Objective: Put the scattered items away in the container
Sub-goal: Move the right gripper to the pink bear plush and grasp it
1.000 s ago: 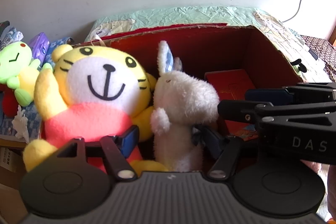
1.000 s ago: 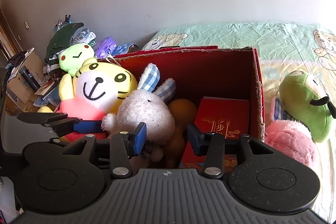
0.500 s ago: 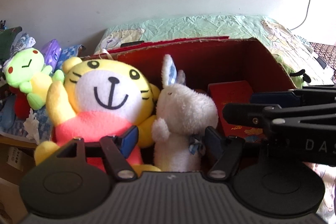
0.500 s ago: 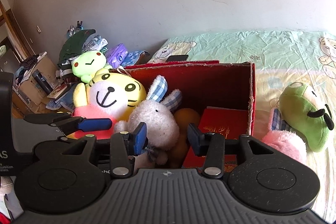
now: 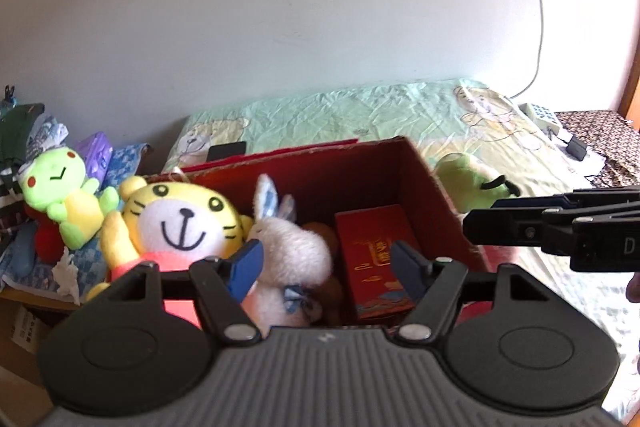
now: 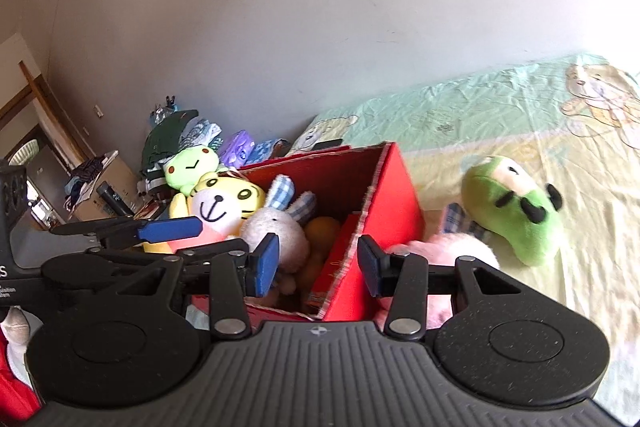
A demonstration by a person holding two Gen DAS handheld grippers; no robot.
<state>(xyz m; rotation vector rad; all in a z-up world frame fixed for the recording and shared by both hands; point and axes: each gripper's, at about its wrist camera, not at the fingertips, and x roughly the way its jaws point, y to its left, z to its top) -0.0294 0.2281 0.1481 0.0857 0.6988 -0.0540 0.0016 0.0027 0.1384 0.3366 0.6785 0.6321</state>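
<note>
A red cardboard box (image 5: 404, 167) (image 6: 394, 203) stands on the bed. In it sit a yellow tiger plush (image 5: 176, 219) (image 6: 224, 203), a white bunny plush (image 5: 292, 255) (image 6: 276, 231), an orange toy (image 6: 322, 229) and a red gift box (image 5: 378, 255). A green plush (image 6: 516, 203) (image 5: 468, 183) and a pink plush (image 6: 452, 251) lie on the bed right of the box. My left gripper (image 5: 326, 265) is open and empty above the box's near side. My right gripper (image 6: 316, 265) is open and empty over the box's right front corner.
A green frog plush (image 5: 60, 187) (image 6: 192, 167) sits on a cluttered pile of clothes and packets left of the bed. A black phone (image 5: 226, 151) lies behind the box. The bedsheet (image 6: 520, 115) stretches right. A cable (image 5: 540, 7) hangs on the wall.
Both grippers have pulled back and up from the box, so the toys look smaller. The right gripper has swung right, bringing the green and pink plush closer to centre.
</note>
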